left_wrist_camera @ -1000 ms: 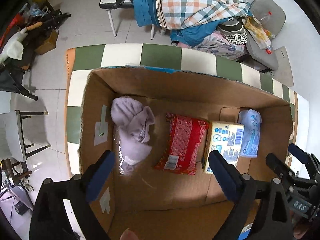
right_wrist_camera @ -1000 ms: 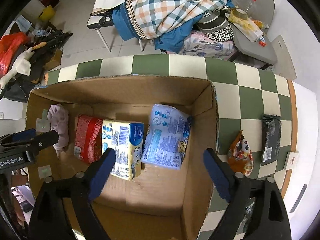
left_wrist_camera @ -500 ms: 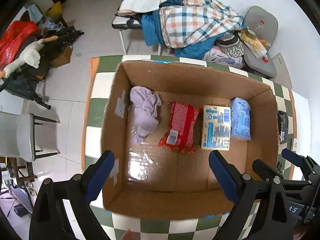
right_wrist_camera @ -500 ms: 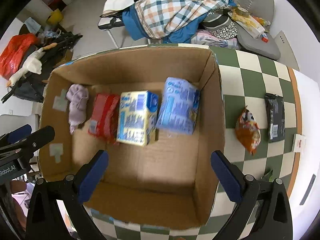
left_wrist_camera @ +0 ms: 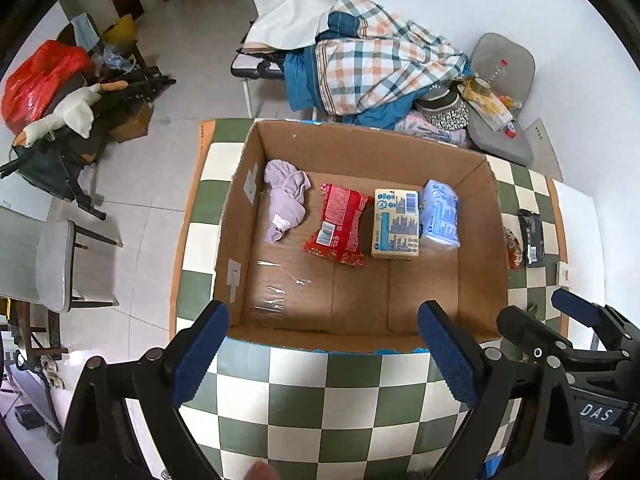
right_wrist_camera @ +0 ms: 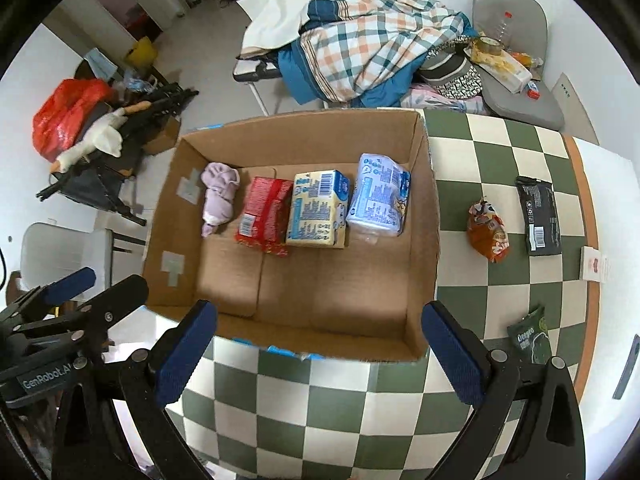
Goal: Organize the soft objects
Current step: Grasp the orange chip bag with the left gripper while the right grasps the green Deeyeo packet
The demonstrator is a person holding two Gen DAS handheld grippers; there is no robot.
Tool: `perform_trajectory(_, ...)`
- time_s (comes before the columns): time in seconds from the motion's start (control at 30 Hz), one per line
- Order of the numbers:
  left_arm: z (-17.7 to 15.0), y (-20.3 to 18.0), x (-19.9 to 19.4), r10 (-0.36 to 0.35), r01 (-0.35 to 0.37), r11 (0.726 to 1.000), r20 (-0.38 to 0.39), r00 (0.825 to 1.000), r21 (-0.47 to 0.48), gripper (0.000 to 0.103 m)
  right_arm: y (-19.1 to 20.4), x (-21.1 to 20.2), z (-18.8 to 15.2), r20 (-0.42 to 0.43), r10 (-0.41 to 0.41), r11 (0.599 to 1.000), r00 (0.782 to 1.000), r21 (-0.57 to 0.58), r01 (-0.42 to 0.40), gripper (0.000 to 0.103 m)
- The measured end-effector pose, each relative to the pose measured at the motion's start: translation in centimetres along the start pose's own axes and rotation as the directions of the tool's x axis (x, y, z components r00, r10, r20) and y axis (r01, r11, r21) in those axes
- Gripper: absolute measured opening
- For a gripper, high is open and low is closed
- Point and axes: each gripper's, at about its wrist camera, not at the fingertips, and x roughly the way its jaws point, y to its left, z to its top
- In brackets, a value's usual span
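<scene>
Both grippers, left (left_wrist_camera: 322,354) and right (right_wrist_camera: 316,350), have risen clear of the cardboard box (right_wrist_camera: 426,216), jaws spread and empty, leaving its four packed items for the snacks lower right.

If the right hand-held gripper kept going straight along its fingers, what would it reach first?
Probably the bare floor of the cardboard box, near its front wall, in front of the row of packs. The open right hand-held gripper holds nothing; depth is uncertain.
</scene>
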Motion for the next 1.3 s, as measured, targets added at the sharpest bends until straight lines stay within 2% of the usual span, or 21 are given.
perform_trajectory(0.17, -0.1, -1.6, -2.2, -0.003, 0.002, 1.000, 0.034, 0.999, 0.016, 0.096, -0.7, -2.3, -0.6, 0.028, 0.031, 1.000, 0.999, -0.002, -0.031, 0.103)
perform_trajectory(0.3, 0.0, -6.2, -3.5, 0.093, -0.105, 0.987, 0.092, 0.991, 0.124, 0.096, -3.6, -4.3, -0.9, 0.050, 0.040, 0.999, 0.998, 0.012, -0.041, 0.103)
perform_trajectory(0.37, 0.1, -9.4, -3.1, 0.119, -0.136, 0.975, 0.105, 0.987, 0.177, 0.096, -6.2, -5.1, -1.3, 0.054, 0.004, 1.000, 0.999, 0.016, -0.005, 0.103)
perform_trajectory(0.53, 1.6, -16.6, -0.2, 0.101, -0.114, 0.953, 0.063, 0.993, 0.282, 0.096, -14.0, -5.6, -2.4, 0.026, -0.109, 0.992, 0.994, 0.068, 0.107, 0.103)
perform_trajectory(0.73, 4.6, -25.4, 6.0, 0.089, -0.059, 0.927, -0.064, 0.994, 0.371, 0.096, -25.0, -2.4, -4.6, -0.102, -0.198, 0.963, 0.975, 0.168, 0.213, 0.103)
perform_trajectory(0.87, 6.2, -30.0, 12.0, 0.075, 0.012, 0.934, -0.229, 0.971, 0.357, 0.096, -29.6, 1.4, -6.5, -0.197, -0.193, 0.952, 0.961, 0.199, 0.232, 0.103)
perform_trajectory(0.97, 6.9, -32.3, 15.9, 0.070, 0.039, 0.942, -0.311, 0.948, 0.332, 0.096, -31.9, 4.4, -7.8, -0.259, -0.155, 0.952, 0.953, 0.219, 0.214, 0.103)
perform_trajectory(1.03, 7.2, -33.1, 17.9, 0.063, 0.056, 0.948, -0.358, 0.932, 0.312, 0.096, -32.6, 6.2, -8.2, -0.290, -0.126, 0.954, 0.949, 0.225, 0.196, 0.103)
perform_trajectory(1.1, 7.3, -33.6, 20.4, 0.060, 0.067, 0.957, -0.419, 0.906, 0.283, 0.096, -33.1, 7.8, -8.6, -0.321, -0.110, 0.958, 0.941, 0.217, 0.186, 0.103)
perform_trajectory(1.3, 7.1, -34.4, 25.6, 0.073, 0.066, 0.967, -0.517, 0.853, 0.247, 0.096, -34.4, 11.5, -8.8, -0.398, -0.080, 0.971, 0.914, 0.174, 0.161, 0.103)
